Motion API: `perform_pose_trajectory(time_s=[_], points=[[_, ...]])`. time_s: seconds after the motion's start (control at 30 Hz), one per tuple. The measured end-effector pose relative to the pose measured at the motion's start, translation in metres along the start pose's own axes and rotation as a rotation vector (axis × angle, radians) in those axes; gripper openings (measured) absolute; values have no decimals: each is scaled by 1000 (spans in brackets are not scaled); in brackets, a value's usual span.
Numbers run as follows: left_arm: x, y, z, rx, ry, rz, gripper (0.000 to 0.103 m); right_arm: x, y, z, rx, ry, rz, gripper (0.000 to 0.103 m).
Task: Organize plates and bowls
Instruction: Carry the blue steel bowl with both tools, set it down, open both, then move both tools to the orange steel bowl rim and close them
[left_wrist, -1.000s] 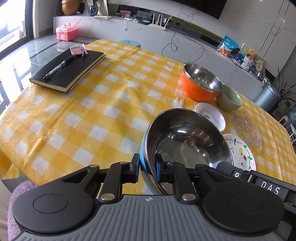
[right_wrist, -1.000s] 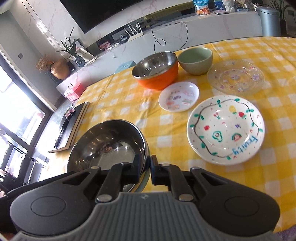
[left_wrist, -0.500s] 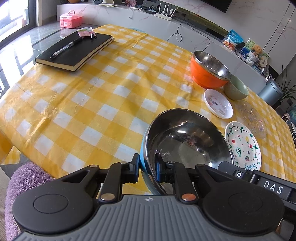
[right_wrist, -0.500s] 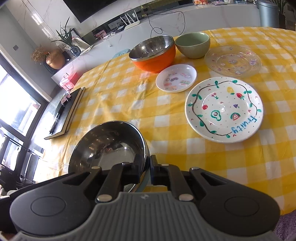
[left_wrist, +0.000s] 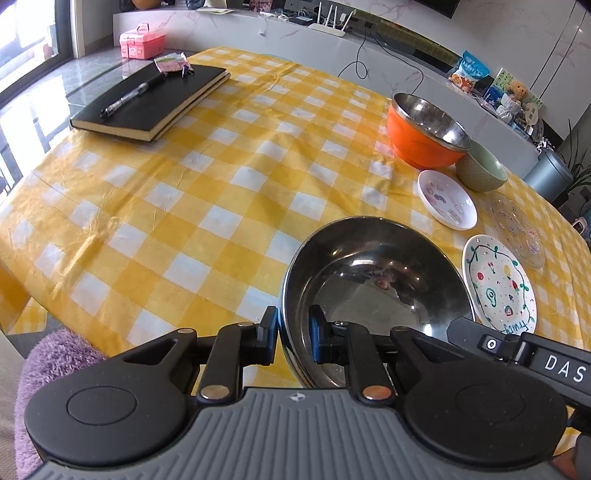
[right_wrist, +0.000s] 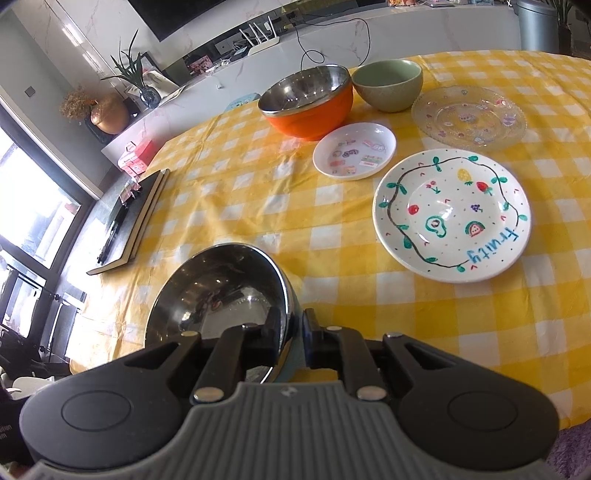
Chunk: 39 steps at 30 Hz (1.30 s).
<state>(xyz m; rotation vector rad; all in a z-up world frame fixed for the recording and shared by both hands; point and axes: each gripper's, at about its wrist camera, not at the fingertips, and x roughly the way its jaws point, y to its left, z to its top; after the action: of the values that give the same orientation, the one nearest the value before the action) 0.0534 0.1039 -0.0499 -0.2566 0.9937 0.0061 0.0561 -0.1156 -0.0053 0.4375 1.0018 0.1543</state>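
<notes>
Left gripper (left_wrist: 293, 336): I have it clamped on the near-left rim of the steel bowl (left_wrist: 373, 280), one finger outside the wall, one inside.

Right gripper (right_wrist: 293, 338): clamped on the same steel bowl (right_wrist: 218, 295) at its right rim, one finger on each side of the wall. Both of my grippers carry the one bowl between them.

Steel bowl position: at the near edge of the table (left_wrist: 221, 177), mouth up and tilted. I cannot tell whether its base touches the cloth or is lifted clear.

Other dishes: orange bowl (right_wrist: 306, 101) at the far side, green bowl (right_wrist: 388, 85) just beside it and touching or nearly so. Small white plate (right_wrist: 354, 149) in front of the orange bowl. Fruit plate (right_wrist: 452, 214) nearer me, glass plate (right_wrist: 469, 118) beyond it.

Governing relation: the orange bowl lies ahead and to the right of the left gripper, ahead and slightly left of the right gripper. It is well apart from the held bowl. The right gripper sits on the side nearer the dishes.

Judgement, step: carrying the steel bowl, probably to nest with the orange bowl. Which goes inside which I cannot judge.

Risk: the small white plate lies on the direct path. Two grips on one rim must travel together or the bowl will twist.

Not involved: notebook (left_wrist: 151, 103) with pen, far left.
</notes>
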Motion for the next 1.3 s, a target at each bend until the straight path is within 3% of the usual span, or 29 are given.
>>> perform_pose_trajectory(time_s=[0.07,0.3,0.47,0.6,0.77,1.07,1.3], points=[[-4,0,1,-5,-11,-2,32,-3,1,0,-13,-14,-11,19],[-27,-10,7,37,-98,45,39,-26,0,6,-27,-103,-7,42],[-41,-20,9,70,-160,55,49,-45,-3,10,-35,-183,-17,61],[-48,-35,12,97,-192,19,56,-56,-15,13,-13,-234,-27,68],[-47,-59,16,155,-193,-11,62,-64,-37,20,32,-275,-48,86],[-27,-97,37,232,-116,-91,78,-69,-75,44,148,-344,-132,88],[-10,-115,68,288,-101,-83,79,-52,-87,72,158,-340,-167,90]])
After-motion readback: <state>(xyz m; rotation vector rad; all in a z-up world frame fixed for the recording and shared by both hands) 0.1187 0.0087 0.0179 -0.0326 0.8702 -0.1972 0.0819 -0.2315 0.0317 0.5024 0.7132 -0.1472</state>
